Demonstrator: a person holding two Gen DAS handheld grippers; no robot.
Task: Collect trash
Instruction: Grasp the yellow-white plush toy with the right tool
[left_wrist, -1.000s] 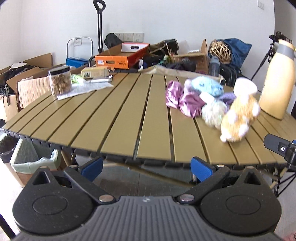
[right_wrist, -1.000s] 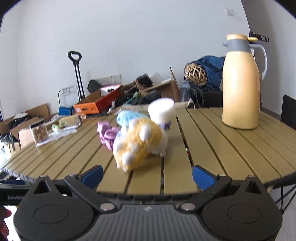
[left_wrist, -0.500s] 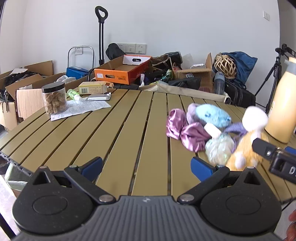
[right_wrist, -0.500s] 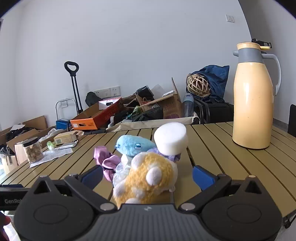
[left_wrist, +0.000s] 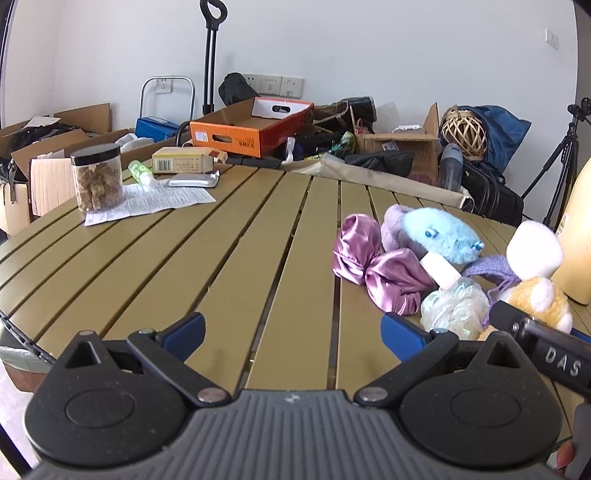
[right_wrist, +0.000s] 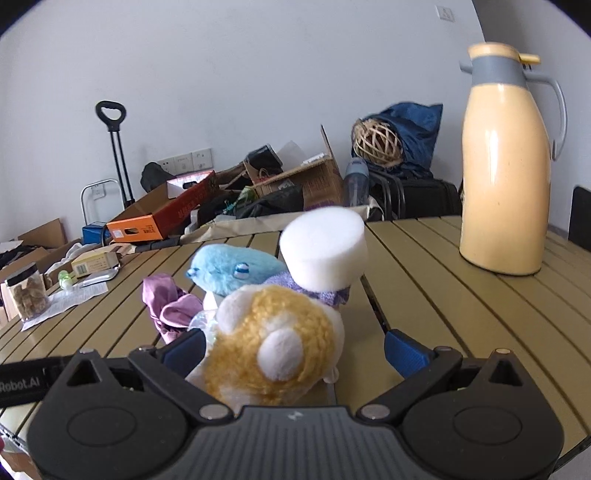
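Trash pile: a heap of soft things on the slatted table (left_wrist: 236, 258), in front of the right gripper and to the right of the left one.
Right gripper (right_wrist: 293, 345): jaws spread wide, nothing clamped; the orange-and-white plush (right_wrist: 273, 350) sits between its blue fingers (right_wrist: 406, 356), closer to the left finger; contact cannot be told.
Left gripper (left_wrist: 291, 330): jaws wide apart over bare slats, holding nothing.
Plush neighbours: white foam disc (right_wrist: 325, 253) on a purple knit piece (right_wrist: 321, 293) just behind it; blue plush (right_wrist: 236, 271) beside the disc.
Rest of pile: pink satin cloth (left_wrist: 376, 269) and pale mesh ball (left_wrist: 456, 308), touching the others.
Flask: cream thermos (right_wrist: 504, 162) upright, well apart at the right.
Far left of table: jar of brown chunks (left_wrist: 98, 177) on a printed sheet (left_wrist: 155, 203), near a small carton (left_wrist: 183, 160).
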